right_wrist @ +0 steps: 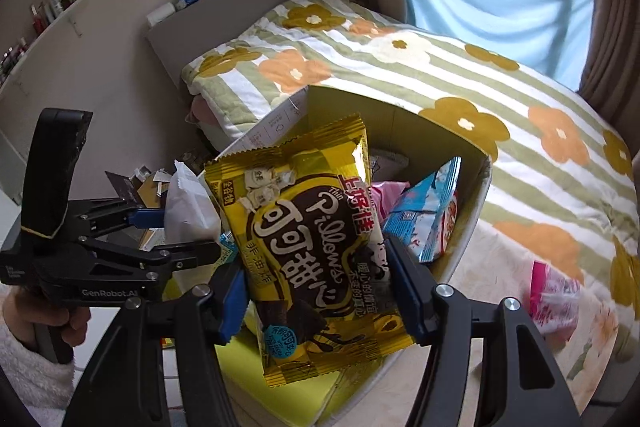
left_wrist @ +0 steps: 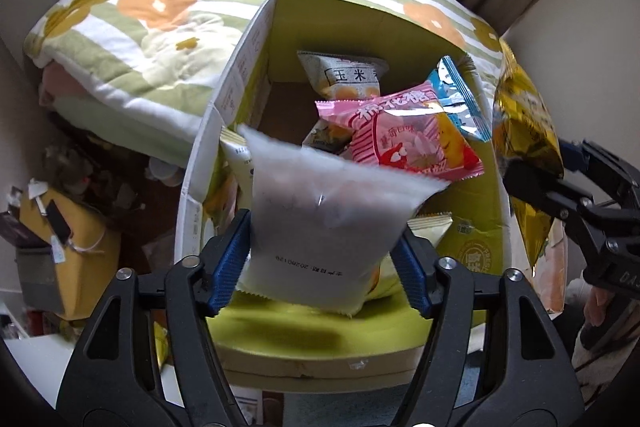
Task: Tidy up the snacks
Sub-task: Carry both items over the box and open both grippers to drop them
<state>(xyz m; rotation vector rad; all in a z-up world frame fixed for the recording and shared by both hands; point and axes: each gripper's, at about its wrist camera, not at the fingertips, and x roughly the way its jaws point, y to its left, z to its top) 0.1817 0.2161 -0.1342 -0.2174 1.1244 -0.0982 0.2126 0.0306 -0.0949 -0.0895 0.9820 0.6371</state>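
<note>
An open cardboard box (left_wrist: 256, 39) with a green inside stands on the bed and holds several snack packs, among them a pink one (left_wrist: 404, 135), a blue one (left_wrist: 460, 99) and a white corn one (left_wrist: 344, 75). My left gripper (left_wrist: 320, 267) is shut on a white snack pack (left_wrist: 324, 223) above the box's near edge. My right gripper (right_wrist: 316, 291) is shut on a gold cocoa Pillows pack (right_wrist: 308, 247) over the box (right_wrist: 468, 163). The right gripper also shows in the left wrist view (left_wrist: 556, 187), holding the gold pack (left_wrist: 520, 131) at the box's right side.
A flowered green-striped quilt (right_wrist: 400, 67) covers the bed behind and right of the box. A pink pack (right_wrist: 554, 291) lies on the bed to the right. Clutter and a yellow item (left_wrist: 68, 247) sit on the left. A wall shelf (right_wrist: 48, 23) carries bottles.
</note>
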